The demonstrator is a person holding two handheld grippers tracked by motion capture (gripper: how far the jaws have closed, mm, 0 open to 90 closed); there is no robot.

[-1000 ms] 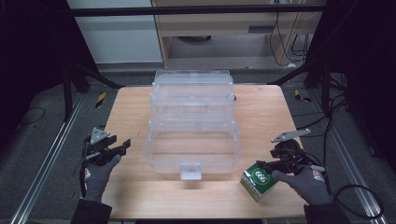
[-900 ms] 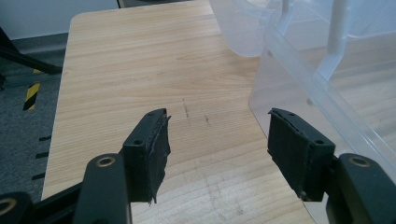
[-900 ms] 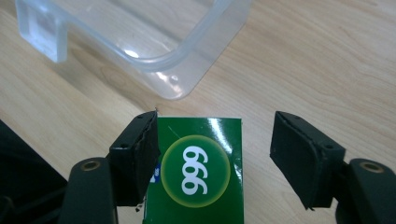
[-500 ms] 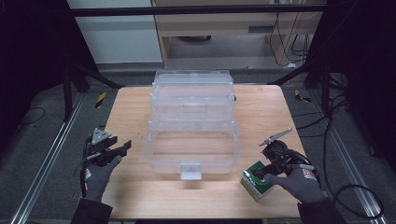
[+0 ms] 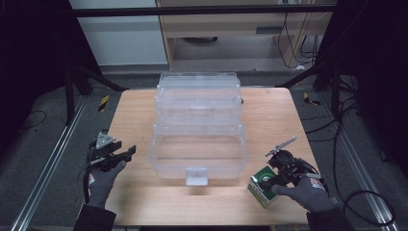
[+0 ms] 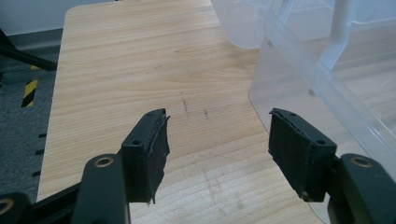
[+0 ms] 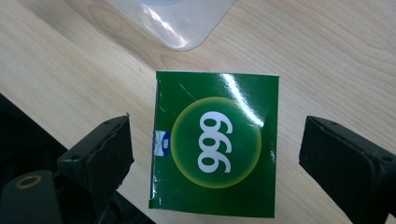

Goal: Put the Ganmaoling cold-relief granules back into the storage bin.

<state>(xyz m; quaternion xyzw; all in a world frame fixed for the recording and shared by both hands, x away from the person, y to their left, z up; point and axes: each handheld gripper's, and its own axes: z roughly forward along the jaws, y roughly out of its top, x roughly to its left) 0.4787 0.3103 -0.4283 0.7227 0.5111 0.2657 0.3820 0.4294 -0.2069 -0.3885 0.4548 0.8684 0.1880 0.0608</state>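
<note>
A green box [image 5: 262, 186] printed with "999" lies on the wooden table [image 5: 269, 115] near its front right corner. My right gripper [image 5: 272, 181] hangs directly over it, pointing down. In the right gripper view the box [image 7: 215, 144] sits between the two black jaws with a gap on each side. The right gripper [image 7: 217, 135] is open, and its jaws have just been opening. At the table's left edge my left gripper [image 5: 128, 152] is open on nothing, beside the clear box. In the left gripper view, bare wood shows between the left gripper [image 6: 218, 116] jaws.
A big clear plastic tiered storage box [image 5: 198, 127] stands open in the middle of the table, with its white latch [image 5: 196, 175] facing me. Its wall [image 6: 322, 79] is close to the left gripper's right. The table's front edge runs just below the green box.
My right gripper has come down and left onto the green box, and its jaws now straddle it. The left gripper has stayed where it was.
</note>
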